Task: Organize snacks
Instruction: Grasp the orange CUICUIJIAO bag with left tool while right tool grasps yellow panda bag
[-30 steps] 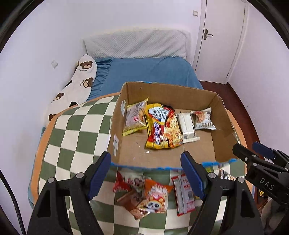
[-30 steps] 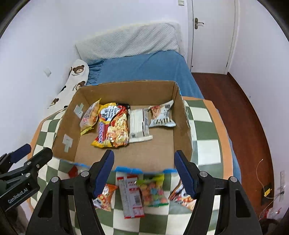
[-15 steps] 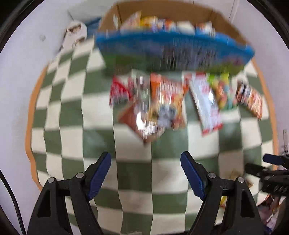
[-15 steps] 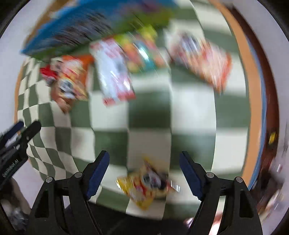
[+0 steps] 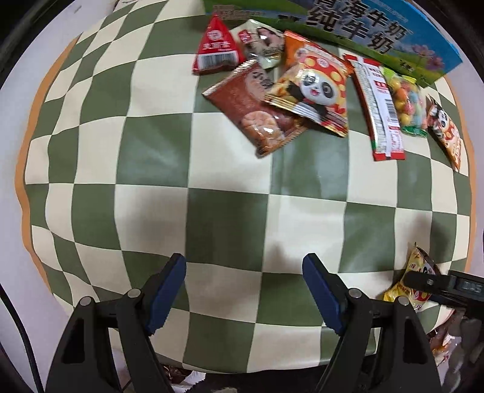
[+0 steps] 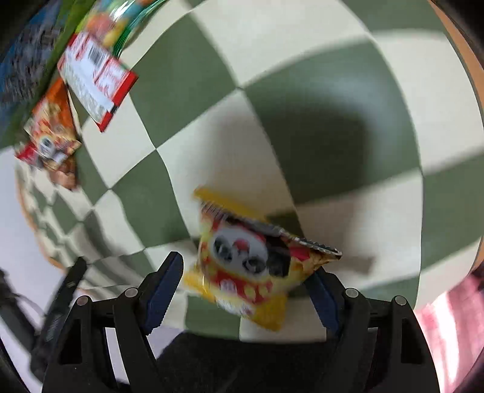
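A yellow panda snack packet (image 6: 251,260) lies near the front edge of the checked table, between the open fingers of my right gripper (image 6: 248,290); contact is unclear in the blur. It also shows in the left wrist view (image 5: 414,281), partly under the right gripper (image 5: 447,287). My left gripper (image 5: 245,290) is open and empty over bare cloth. Farther back lie a red triangular packet (image 5: 216,48), a brown packet (image 5: 257,112), an orange panda packet (image 5: 314,87), a long red-and-white packet (image 5: 381,105) and a candy bag (image 5: 407,102).
The printed blue-and-green side of the cardboard box (image 5: 363,27) stands behind the row of snacks. The green-and-cream checked tablecloth (image 5: 211,196) covers a round table with an orange rim. Another panda packet (image 5: 447,133) lies at the far right.
Both grippers have tipped down and pulled back from the box toward the table's front edge. My right gripper has come down around the yellow panda packet.
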Tool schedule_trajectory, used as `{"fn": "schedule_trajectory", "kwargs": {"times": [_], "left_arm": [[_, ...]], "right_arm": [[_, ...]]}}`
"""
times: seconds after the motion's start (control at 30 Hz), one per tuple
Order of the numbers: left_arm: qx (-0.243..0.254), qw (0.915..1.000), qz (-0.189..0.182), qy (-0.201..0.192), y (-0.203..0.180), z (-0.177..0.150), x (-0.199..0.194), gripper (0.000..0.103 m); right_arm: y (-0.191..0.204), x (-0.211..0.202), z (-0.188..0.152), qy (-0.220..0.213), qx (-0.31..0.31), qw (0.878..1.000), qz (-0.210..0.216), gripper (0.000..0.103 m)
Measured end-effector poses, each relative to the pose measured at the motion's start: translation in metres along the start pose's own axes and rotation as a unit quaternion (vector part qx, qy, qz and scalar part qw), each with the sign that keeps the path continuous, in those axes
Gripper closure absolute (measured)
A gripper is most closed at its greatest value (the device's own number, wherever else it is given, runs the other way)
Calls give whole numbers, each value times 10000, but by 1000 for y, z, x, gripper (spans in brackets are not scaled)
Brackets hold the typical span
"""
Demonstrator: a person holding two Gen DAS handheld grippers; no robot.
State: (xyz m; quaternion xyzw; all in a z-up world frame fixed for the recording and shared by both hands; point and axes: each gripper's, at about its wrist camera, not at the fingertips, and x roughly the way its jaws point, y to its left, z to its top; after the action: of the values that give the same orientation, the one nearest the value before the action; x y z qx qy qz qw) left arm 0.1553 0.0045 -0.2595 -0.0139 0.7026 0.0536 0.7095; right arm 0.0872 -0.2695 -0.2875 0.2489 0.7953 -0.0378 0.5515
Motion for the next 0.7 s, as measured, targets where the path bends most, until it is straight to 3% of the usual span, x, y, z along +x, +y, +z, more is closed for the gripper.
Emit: {"fn": "schedule_trajectory", "kwargs": {"times": [0.13, 0.27, 0.33, 0.53, 0.7], "left_arm": [[-138, 9999, 17, 15, 8, 3, 0, 25], [-190, 9997, 82, -148, 13, 25, -9, 25], [-109, 9995, 100, -278, 6, 41, -15, 25], [376, 9977, -4, -572, -34, 106, -22, 25], [1272, 9909, 262, -360, -84, 147, 3, 25]], "right_arm": [[50, -3, 14, -482, -1073, 9911, -622, 30], [83, -15, 14, -801, -1925, 9723, -1056, 28], [85, -25, 11, -952, -1987, 9710, -926, 16], [73, -34, 12, -974, -1816, 9758, -729, 16], [70, -32, 9, -1056, -2200, 9656, -896, 16]]}}
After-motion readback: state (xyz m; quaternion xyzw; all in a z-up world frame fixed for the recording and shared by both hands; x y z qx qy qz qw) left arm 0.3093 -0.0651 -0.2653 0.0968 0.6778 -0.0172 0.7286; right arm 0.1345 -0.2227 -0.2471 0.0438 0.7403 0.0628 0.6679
